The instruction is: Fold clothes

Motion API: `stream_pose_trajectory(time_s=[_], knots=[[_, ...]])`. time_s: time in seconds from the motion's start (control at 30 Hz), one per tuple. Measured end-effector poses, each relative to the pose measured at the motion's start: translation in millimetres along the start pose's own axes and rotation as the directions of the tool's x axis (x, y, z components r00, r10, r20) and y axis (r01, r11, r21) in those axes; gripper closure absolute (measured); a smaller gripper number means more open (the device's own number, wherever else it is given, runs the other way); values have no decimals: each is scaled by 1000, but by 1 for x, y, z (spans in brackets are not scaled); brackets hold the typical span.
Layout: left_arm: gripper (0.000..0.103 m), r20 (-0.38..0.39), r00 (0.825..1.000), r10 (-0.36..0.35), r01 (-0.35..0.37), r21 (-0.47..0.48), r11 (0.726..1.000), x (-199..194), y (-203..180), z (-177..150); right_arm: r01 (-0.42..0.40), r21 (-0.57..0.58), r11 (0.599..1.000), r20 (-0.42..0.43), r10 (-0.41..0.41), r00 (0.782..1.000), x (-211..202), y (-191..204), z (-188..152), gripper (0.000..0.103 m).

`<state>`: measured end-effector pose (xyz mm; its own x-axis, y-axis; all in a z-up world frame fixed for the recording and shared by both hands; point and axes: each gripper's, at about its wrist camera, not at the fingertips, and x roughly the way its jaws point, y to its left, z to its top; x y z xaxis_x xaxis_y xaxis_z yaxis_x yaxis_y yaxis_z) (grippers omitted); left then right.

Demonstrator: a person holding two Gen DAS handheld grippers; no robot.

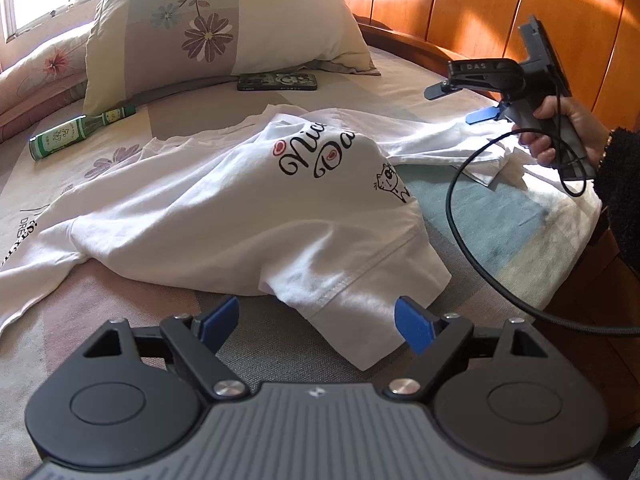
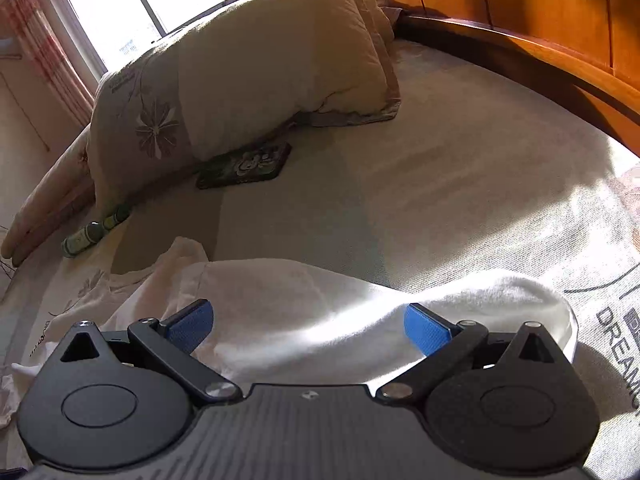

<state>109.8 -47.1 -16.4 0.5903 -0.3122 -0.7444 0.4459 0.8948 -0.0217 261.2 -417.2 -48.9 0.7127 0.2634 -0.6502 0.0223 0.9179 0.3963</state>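
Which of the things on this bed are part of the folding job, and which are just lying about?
Part of the job:
- white T-shirt, crumpled on the bed
- left gripper, jaws open at the shirt's hem
- right gripper, jaws open over the shirt

Just lying about:
- green bottle
- phone
- flowered pillow
- wooden headboard

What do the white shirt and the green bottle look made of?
White shirt: soft matte knit, probably cotton; it creases, drapes, and has a stitched hem. Green bottle: glossy and see-through at the neck, likely glass, though plastic can't be ruled out; paper-looking label.
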Motion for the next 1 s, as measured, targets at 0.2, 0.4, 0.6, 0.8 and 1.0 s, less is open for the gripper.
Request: stream_pose_trajectory(time_s=[0.2,0.4,0.6,0.8,1.0], knots=[[17,2,1000,-25,25,13,1000,6,-7,3,44,-23,999,-31,-45,998,-42,-10,-28,0],[16,1,999,-52,52,54,997,3,-21,0,89,98,991,-95,-79,992,-34,-43,-43,0],[16,-2,1000,-30,30,52,998,1,-20,-2,41,169,985,-77,-28,997,-23,-51,-42,0],[15,-2,999,-33,33,48,998,2,-18,-2,42,154,987,-81,-30,996,-23,-49,-39,0],[15,-9,999,-45,45,64,997,5,-22,-4,-7,175,984,-66,19,998,-12,-47,-27,0]])
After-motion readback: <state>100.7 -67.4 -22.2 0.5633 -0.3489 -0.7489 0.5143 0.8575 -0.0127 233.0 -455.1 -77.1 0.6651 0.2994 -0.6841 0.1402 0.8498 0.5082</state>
